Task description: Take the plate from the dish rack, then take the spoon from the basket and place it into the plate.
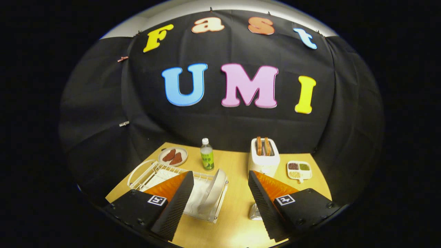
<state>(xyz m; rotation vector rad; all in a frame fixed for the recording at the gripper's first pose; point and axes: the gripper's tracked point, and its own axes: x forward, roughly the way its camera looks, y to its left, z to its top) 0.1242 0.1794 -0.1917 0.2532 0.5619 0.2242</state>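
A white plate [214, 191] stands on edge, leaning, at the right end of a white wire dish rack [149, 171] on the wooden table. My gripper [220, 175] hovers above the table's near side, open wide with nothing between its fingers. The plate lies between the fingers, closer to the left one, which covers the rack's middle. A small silvery object [255, 212], perhaps the basket, peeks out from behind the right finger; I cannot make out a spoon.
Beyond the rack sit a small plate with brown food [173, 156] and a green-labelled bottle [207, 155]. A white toaster [264, 159] holding two toast slices stands beyond the right finger, with a divided dish [299, 169] to its right.
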